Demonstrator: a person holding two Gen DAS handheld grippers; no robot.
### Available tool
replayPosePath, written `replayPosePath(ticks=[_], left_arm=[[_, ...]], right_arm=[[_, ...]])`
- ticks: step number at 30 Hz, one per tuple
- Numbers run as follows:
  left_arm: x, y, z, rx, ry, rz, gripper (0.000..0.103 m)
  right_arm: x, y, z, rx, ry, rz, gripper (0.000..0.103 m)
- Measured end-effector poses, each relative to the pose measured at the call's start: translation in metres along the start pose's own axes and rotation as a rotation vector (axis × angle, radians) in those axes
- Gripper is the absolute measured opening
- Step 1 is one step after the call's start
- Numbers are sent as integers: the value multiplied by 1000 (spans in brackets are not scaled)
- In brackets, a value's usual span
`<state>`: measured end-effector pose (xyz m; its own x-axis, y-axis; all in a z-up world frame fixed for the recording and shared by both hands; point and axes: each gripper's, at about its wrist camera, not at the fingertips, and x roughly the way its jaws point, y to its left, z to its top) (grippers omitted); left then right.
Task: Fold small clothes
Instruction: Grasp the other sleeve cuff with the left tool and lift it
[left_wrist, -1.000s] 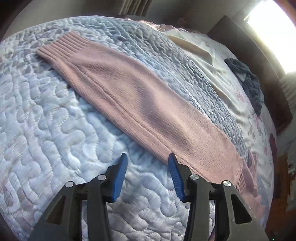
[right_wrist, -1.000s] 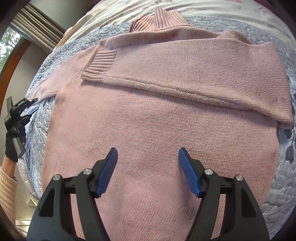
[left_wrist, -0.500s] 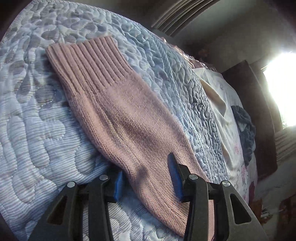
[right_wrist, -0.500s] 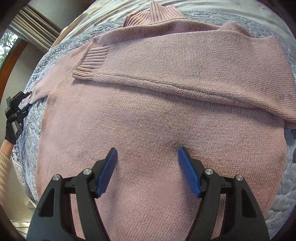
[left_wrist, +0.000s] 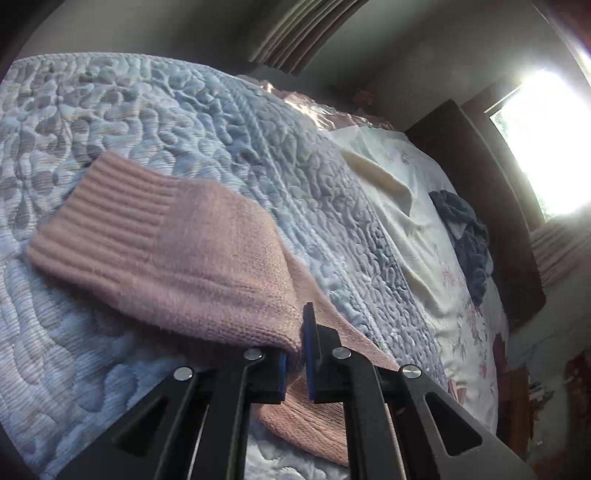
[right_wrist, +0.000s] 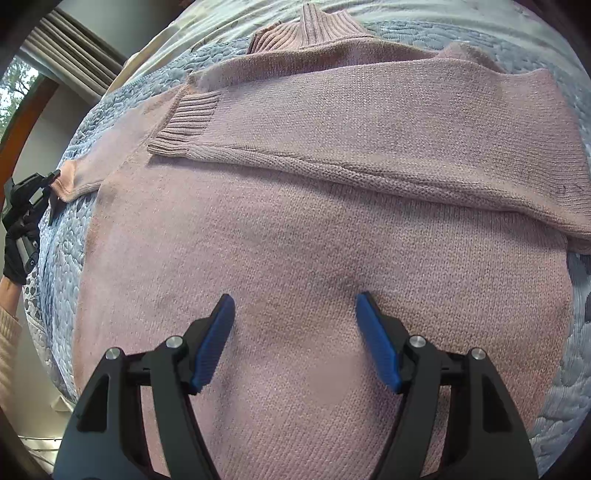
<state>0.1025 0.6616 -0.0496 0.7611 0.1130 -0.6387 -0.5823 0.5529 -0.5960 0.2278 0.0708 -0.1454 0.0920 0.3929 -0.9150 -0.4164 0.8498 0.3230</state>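
Pink sweater (right_wrist: 314, 229) lies flat on blue-grey quilt (left_wrist: 258, 140), bed by a bright window (left_wrist: 546, 140) w/ curtains (left_wrist: 295, 40). Left gripper (left_wrist: 295, 358) clamped on the sleeve (left_wrist: 177, 251), lifted. Right gripper (right_wrist: 295, 332) spread wide over sweater body. Dark cloth (left_wrist: 465, 236) on white sheet (left_wrist: 417, 221).

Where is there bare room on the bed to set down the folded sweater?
Bare quilt lies on the near side of the sleeve pinched in the left claw, and more beyond its cuff. The sweater under the open right claw fills the middle. The white sheet holds a dark cloth.
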Motion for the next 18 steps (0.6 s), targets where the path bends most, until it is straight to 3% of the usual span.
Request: replayPosePath(ticks=[7, 11, 14, 18], left_arm=[[6, -96, -54, 148, 68, -170, 7], [22, -140, -99, 245, 114, -198, 7], [34, -161, -131, 259, 155, -238, 7], [59, -177, -166, 284, 214, -231, 7]], right_arm=[[-4, -1, -4, 19, -11, 12, 68], [-6, -4, -5, 36, -16, 31, 68], [-7, -4, -5, 38, -16, 37, 68], [-7, -5, -6, 33, -17, 39, 68]])
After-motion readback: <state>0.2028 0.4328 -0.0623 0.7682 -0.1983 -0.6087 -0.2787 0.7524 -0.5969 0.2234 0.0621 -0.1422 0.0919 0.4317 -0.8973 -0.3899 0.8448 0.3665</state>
